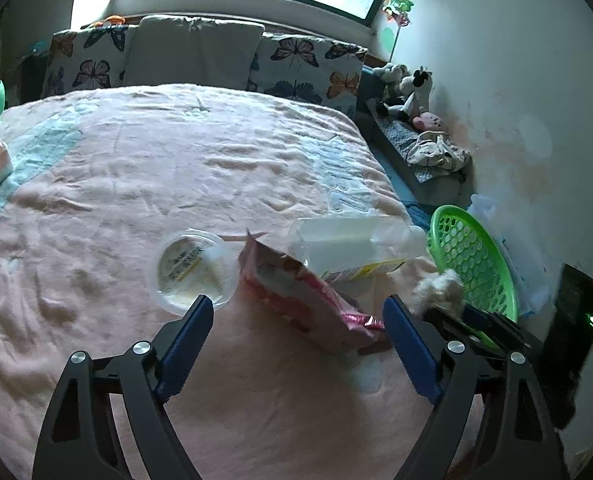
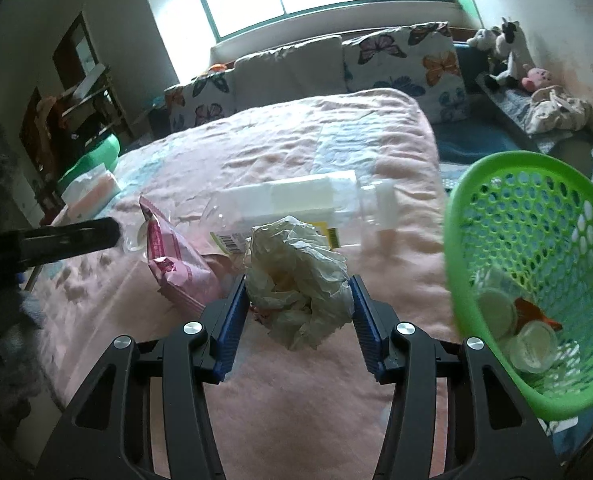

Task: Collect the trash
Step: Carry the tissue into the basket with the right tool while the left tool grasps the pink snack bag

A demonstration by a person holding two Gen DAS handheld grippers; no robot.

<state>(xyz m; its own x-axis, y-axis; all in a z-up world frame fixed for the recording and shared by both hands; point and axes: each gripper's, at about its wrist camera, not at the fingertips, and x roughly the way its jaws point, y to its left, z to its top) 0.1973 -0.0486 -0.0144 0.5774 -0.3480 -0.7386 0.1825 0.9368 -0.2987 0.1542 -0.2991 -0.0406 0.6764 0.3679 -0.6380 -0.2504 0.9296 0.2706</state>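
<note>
Trash lies on the pink bed cover: a pink snack bag, a round clear plastic lid and a clear plastic box. My left gripper is open, its jaws on either side of the pink bag's near end. My right gripper is shut on a crumpled ball of white paper and holds it above the bed; it also shows in the left wrist view. A green mesh basket with small cups inside stands at the bed's right edge, just right of the paper.
Butterfly pillows line the headboard under a window. Stuffed toys and cloth lie on a ledge by the right wall. A tissue pack sits at the bed's left side. Shelves stand at far left.
</note>
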